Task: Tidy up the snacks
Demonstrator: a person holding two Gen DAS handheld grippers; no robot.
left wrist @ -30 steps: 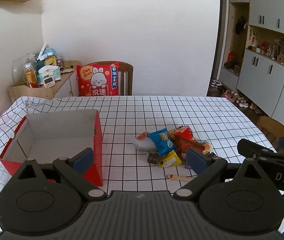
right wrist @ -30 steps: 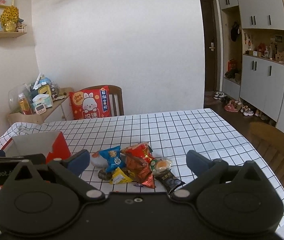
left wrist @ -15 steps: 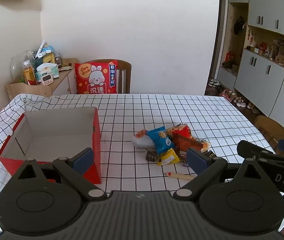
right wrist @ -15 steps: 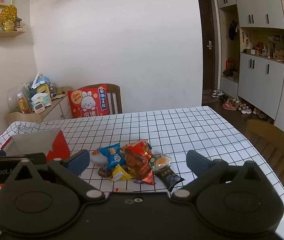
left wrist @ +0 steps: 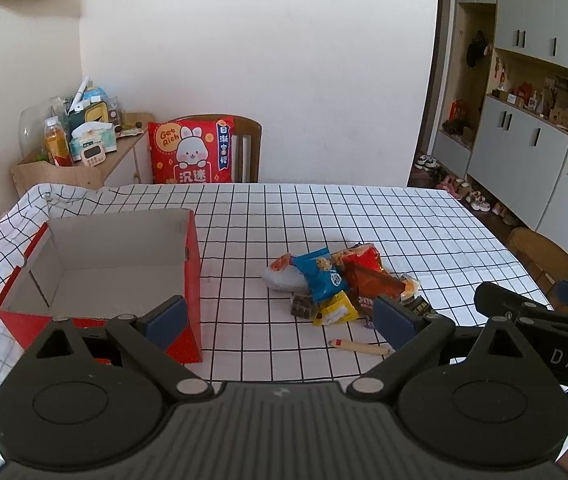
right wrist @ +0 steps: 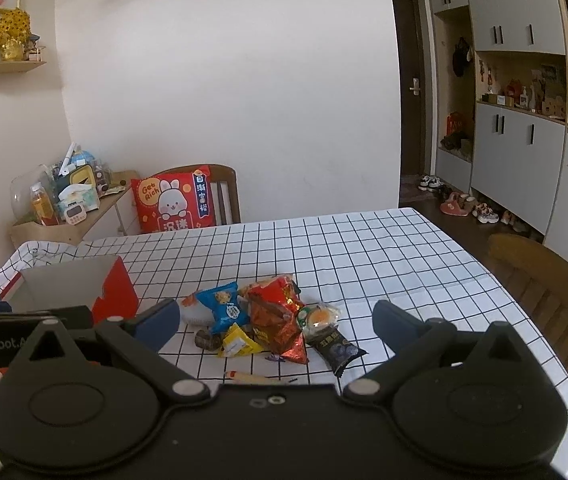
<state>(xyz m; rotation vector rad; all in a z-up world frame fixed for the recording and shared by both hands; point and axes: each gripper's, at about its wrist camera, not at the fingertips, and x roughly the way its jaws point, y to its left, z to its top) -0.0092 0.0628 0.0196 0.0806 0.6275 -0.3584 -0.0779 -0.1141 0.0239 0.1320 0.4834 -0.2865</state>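
Observation:
A heap of snack packets lies mid-table: a blue packet (left wrist: 321, 278) (right wrist: 223, 307), a red-orange bag (left wrist: 368, 276) (right wrist: 277, 318), a yellow packet (left wrist: 336, 309) (right wrist: 238, 342), a black bar (right wrist: 338, 347), a clear-wrapped round cake (right wrist: 320, 316) and a thin stick (left wrist: 360, 347) (right wrist: 251, 377) in front. An open red box (left wrist: 189, 280) (right wrist: 117, 292) stands to the left, its inside bare. My left gripper (left wrist: 279, 320) hovers open near the table's front edge, between box and heap. My right gripper (right wrist: 275, 322) hangs open just short of the heap, nothing between its fingers.
The table wears a white checked cloth (left wrist: 344, 216). A wooden chair with a red rabbit cushion (left wrist: 191, 152) stands at the far side, another chair (right wrist: 544, 276) at the right. A cluttered side shelf (left wrist: 79, 148) sits at the back left, cabinets (left wrist: 524, 152) along the right wall.
Both views have shifted slightly, with the snacks and box sitting a little higher and farther in frame. Nothing on the table moved; both grippers stay open.

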